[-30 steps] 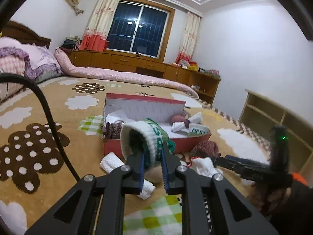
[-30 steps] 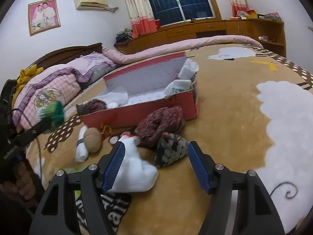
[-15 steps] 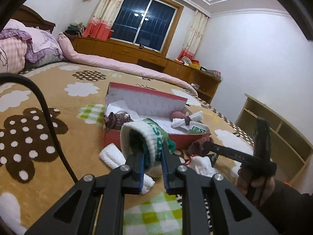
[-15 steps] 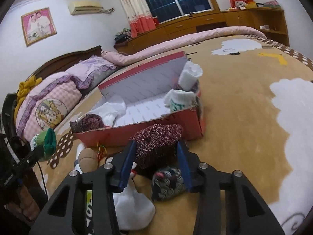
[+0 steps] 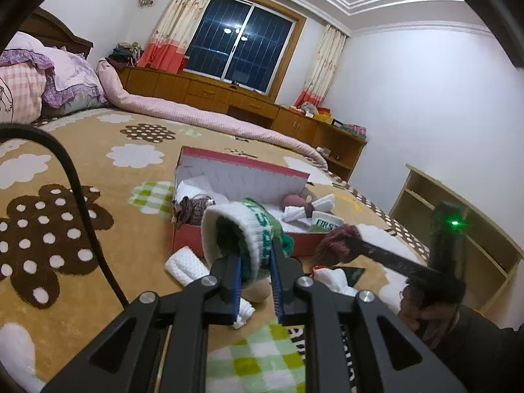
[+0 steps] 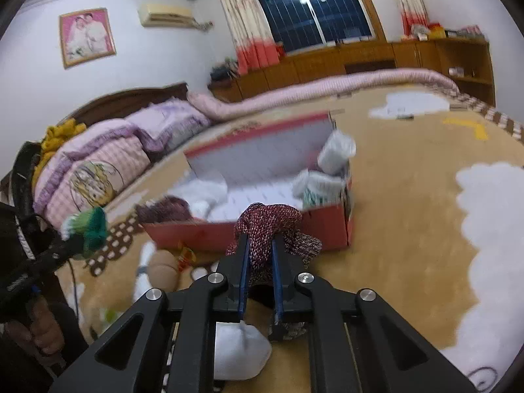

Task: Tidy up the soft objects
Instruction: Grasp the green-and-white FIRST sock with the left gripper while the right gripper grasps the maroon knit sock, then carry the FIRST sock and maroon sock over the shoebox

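A red shoebox (image 5: 209,239) (image 6: 327,226) with a white inside lies open on the bed and holds several rolled socks. My left gripper (image 5: 255,262) is shut on a white and green sock (image 5: 242,229), held above the bed in front of the box; it also shows in the right wrist view (image 6: 86,226). My right gripper (image 6: 258,255) is shut on a maroon knit sock (image 6: 265,226), lifted near the box's front wall; it also shows in the left wrist view (image 5: 337,237).
A white rolled sock (image 5: 186,265), a tan ball (image 6: 163,268) and a white sock (image 6: 239,350) lie on the brown patterned blanket (image 5: 98,170) before the box. Pink pillows (image 6: 108,160) are at the headboard. A wooden shelf (image 5: 458,229) stands right of the bed.
My right gripper has closed on the maroon sock and lifted it off the blanket towards the box. My left gripper keeps holding the white and green sock.
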Available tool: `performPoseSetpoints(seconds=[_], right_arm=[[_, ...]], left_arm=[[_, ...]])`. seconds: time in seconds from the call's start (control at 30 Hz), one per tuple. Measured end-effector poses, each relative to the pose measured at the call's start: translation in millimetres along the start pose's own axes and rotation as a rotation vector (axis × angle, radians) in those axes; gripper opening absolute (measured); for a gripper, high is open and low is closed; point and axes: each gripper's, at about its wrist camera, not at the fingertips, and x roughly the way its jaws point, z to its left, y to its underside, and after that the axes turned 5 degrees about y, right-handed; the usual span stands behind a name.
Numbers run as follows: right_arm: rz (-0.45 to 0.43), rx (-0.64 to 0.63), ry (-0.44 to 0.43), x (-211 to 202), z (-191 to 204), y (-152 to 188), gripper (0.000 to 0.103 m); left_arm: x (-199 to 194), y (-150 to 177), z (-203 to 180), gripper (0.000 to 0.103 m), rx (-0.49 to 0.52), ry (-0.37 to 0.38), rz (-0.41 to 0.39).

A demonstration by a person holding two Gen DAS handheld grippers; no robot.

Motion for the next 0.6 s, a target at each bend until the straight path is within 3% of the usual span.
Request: performPoseSetpoints(seconds=[0.13, 0.4, 0.6], right_arm=[[-0.073, 0.016, -0.026, -33, 0, -1, 0.013], [-0.048, 0.024, -0.047, -44, 0, 13, 0.013], [-0.079, 0.003, -0.039, -52, 3, 3, 0.013]], left_arm=[[-4, -1, -1, 0.015, -0.007, 0.018, -0.017], [5, 8, -7, 0.015, 0.029, -0.039, 0.042], [-3, 0, -5, 0.015, 0.030, -0.053, -0.009]])
